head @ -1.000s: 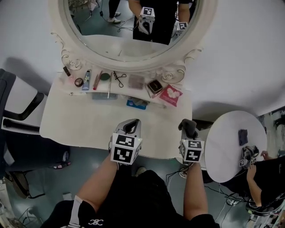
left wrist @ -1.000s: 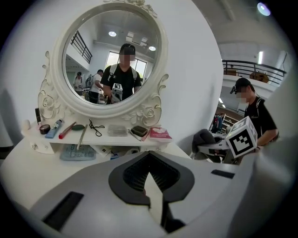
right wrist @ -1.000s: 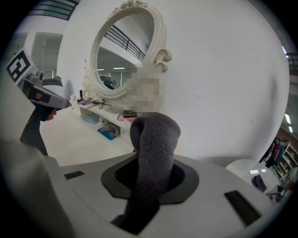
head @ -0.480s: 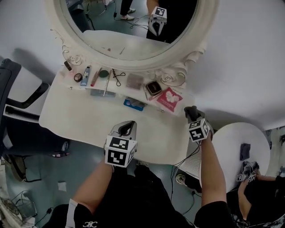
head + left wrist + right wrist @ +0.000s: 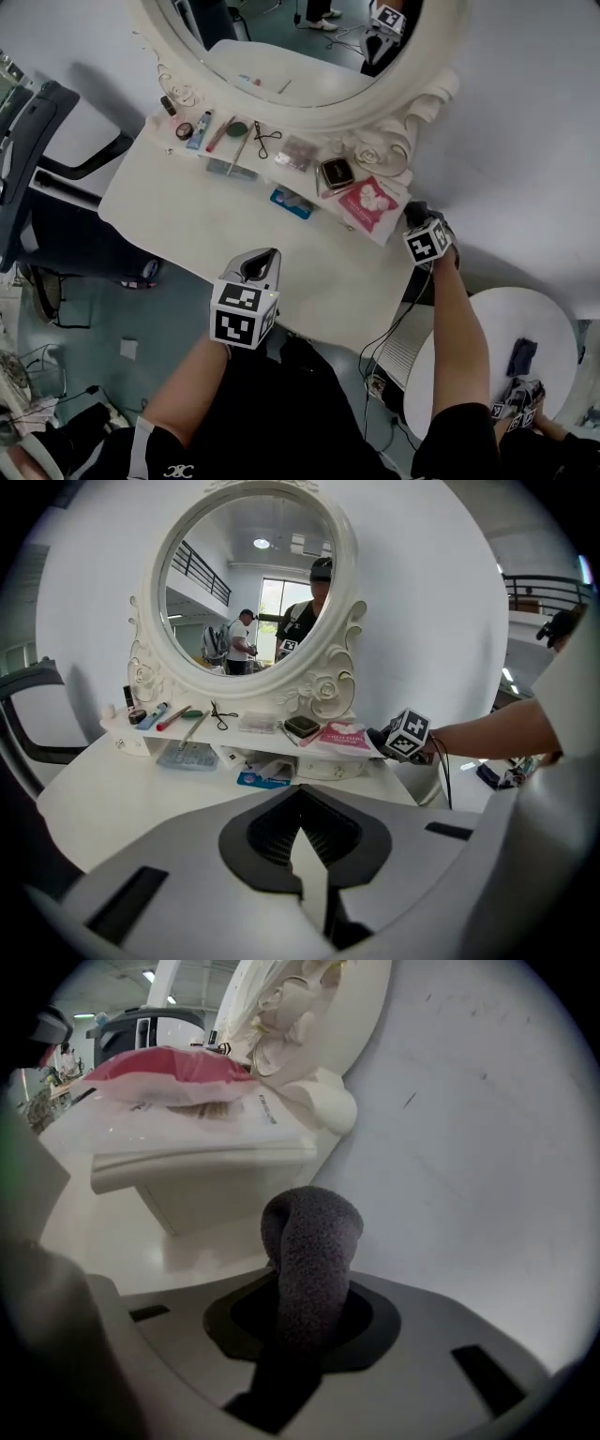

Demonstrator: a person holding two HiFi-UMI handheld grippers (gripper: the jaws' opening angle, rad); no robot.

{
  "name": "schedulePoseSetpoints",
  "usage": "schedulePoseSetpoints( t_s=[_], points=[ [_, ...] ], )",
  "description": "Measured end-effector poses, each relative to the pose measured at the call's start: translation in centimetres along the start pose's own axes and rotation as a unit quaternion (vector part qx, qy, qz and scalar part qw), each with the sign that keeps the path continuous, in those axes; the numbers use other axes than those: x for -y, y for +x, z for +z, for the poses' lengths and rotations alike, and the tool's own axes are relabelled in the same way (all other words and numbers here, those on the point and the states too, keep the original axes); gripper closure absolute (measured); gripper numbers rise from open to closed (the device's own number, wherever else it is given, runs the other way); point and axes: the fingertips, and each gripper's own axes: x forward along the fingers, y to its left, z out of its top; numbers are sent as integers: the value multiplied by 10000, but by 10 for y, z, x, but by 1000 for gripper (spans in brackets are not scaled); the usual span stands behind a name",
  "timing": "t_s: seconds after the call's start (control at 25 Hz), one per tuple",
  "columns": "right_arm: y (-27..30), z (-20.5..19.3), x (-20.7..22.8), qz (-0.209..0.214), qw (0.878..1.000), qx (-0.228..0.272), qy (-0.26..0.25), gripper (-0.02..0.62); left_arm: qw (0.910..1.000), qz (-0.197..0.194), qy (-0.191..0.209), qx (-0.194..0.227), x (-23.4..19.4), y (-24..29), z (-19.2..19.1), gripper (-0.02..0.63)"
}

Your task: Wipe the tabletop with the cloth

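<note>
The white dressing tabletop (image 5: 178,220) stretches below an oval mirror. At its right end, beside the raised shelf (image 5: 202,1152), my right gripper (image 5: 419,222) is shut on a dark grey cloth (image 5: 309,1237). The cloth's folded end pokes out past the jaws toward the wall. I cannot tell whether it touches the tabletop (image 5: 103,1232). My left gripper (image 5: 262,262) hovers over the table's front edge, shut with nothing in it. In the left gripper view its jaws (image 5: 305,850) meet, and the right gripper's marker cube (image 5: 408,735) shows at the shelf's right end.
The shelf carries a pink packet (image 5: 367,202), a dark compact (image 5: 336,172), an eyelash curler (image 5: 265,141) and tubes (image 5: 200,129). A blue pack (image 5: 291,202) lies under it. A dark chair (image 5: 37,150) stands left. A round white side table (image 5: 553,323) with a dark cloth (image 5: 522,356) stands lower right.
My right gripper has carried the cloth from the table's front edge up to its right end beside the shelf. The head view has swung right. The left gripper has barely moved.
</note>
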Motion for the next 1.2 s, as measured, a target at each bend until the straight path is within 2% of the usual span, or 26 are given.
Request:
schedulePoseSetpoints(
  t_s=[0.16,0.44,0.64,0.84,1.04,1.2],
  points=[
    [18,-3,6,38,9999,-75,-132,502,9998,191,-31,-4,5,-1,-1,606],
    [35,12,15,344,9982,-57,493,504,9992,377,-84,-98,5,3,-3,606],
    [40,20,16,757,9954,-63,578,508,9988,423,-203,-149,2,7,-5,606],
    [36,17,20,669,9951,30,722,508,9991,376,-126,-136,7,6,-3,606],
    [23,15,-6,908,9927,245,757,508,9994,330,-76,-58,8,5,1,606],
    [7,11,-40,1118,9852,750,1057,508,9997,235,-105,-39,14,4,-1,606]
  ],
)
